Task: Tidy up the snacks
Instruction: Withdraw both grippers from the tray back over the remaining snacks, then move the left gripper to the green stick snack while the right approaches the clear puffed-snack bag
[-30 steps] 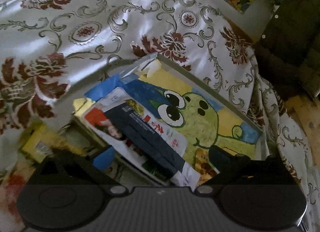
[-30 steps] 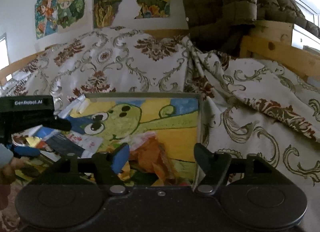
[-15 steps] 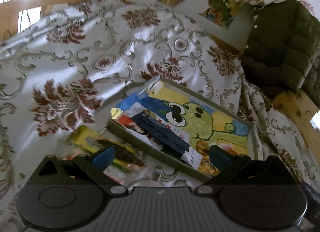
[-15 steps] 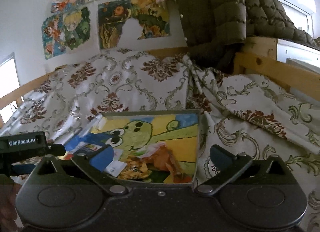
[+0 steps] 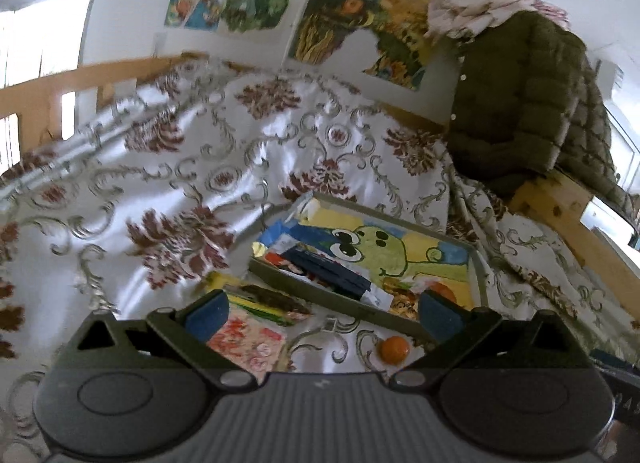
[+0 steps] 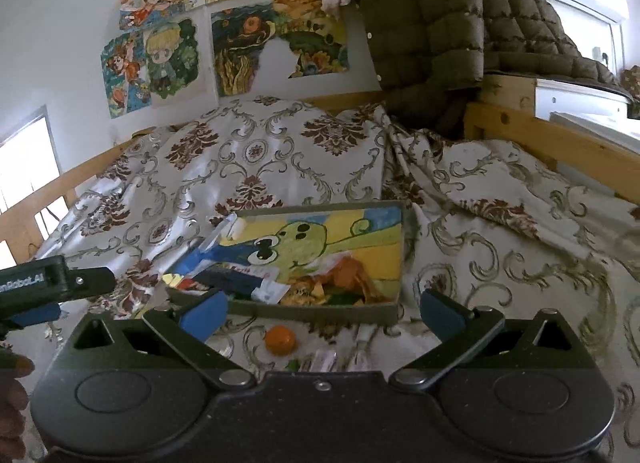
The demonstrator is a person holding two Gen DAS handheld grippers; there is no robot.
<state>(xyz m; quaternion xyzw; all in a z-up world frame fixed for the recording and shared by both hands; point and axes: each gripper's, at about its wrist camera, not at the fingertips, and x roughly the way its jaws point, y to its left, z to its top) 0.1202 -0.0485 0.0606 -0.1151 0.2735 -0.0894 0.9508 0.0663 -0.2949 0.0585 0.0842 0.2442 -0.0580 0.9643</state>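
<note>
Floral satin bedspread [image 5: 200,167] carries your shallow grey frog-picture snack tray [image 6: 320,309]; your left gripper [image 5: 320,313] and right gripper [image 6: 320,309] gape empty.

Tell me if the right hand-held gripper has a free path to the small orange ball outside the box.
Probably yes: the right hand-held gripper is open, and the orange ball lies uncovered on the bedspread between its fingers.

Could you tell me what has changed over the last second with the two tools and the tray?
Both tools have pulled back and up from the tray, which now looks smaller. The left tool stayed open; the right tool opened wider, and neither holds anything. An orange ball and loose packets on the bedspread have come into view. The snacks in the tray lie as before.
</note>
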